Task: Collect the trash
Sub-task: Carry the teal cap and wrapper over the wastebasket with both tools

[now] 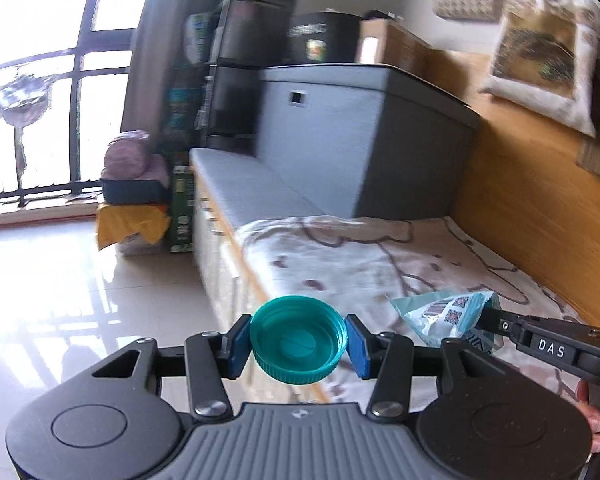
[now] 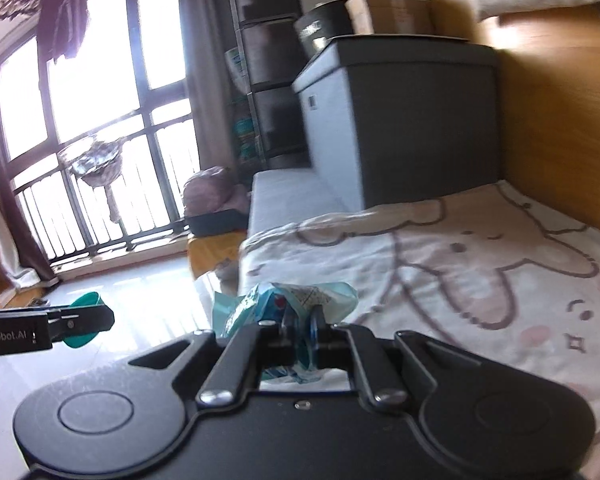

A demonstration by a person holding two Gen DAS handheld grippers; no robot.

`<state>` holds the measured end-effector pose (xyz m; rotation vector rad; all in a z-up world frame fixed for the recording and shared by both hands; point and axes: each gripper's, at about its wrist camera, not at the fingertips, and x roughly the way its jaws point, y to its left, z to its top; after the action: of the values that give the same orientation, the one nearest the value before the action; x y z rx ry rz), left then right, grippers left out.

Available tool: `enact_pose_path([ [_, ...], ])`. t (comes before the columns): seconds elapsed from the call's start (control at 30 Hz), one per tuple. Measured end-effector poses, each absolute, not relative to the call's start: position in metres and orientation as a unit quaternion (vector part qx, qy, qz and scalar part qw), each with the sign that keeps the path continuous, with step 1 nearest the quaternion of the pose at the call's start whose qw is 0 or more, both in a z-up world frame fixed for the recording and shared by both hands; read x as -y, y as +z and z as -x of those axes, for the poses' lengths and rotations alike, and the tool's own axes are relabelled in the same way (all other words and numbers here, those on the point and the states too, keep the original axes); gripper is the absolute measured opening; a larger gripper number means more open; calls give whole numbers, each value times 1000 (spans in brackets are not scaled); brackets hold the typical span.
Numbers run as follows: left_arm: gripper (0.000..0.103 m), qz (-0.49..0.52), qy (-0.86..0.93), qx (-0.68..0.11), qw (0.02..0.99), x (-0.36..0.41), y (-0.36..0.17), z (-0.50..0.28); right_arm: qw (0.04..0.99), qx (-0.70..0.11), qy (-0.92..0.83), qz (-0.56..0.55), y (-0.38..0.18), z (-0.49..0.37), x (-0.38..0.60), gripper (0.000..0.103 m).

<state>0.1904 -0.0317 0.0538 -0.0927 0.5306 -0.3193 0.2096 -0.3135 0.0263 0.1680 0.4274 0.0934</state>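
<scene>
My left gripper (image 1: 298, 340) is shut on a teal plastic bottle cap (image 1: 298, 338), held with its open side toward the camera, above the bed's front edge. The cap also shows in the right wrist view (image 2: 85, 320) at the far left. My right gripper (image 2: 302, 326) is shut on a crumpled light-blue plastic wrapper (image 2: 284, 304), held above the blanket. In the left wrist view the wrapper (image 1: 444, 314) hangs from the right gripper (image 1: 486, 318) at the lower right.
A cream blanket with a cartoon print (image 2: 480, 264) covers the bed. A grey storage box (image 1: 360, 136) stands at the bed's far end beside a wooden wall panel (image 1: 532, 208). Glossy tiled floor (image 1: 60, 292) lies to the left, with a balcony window (image 2: 88, 120) beyond.
</scene>
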Motion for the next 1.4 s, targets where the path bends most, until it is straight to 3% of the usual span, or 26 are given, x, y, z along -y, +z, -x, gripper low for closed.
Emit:
enact_pose_path([
  [0.5,50,90,-64,-311,944,-83,-10,-195,948,-283,142,-34,-16,-244,178,6],
  [0.93,50,122,-31,-412,903,-127,-125,-226,893,-419,167,-18,-154,-292,108,6],
  [1.4,50,127,-51,-479,867,-101,-214,-293,821,-550,147,-55,-266,-354,113,6],
])
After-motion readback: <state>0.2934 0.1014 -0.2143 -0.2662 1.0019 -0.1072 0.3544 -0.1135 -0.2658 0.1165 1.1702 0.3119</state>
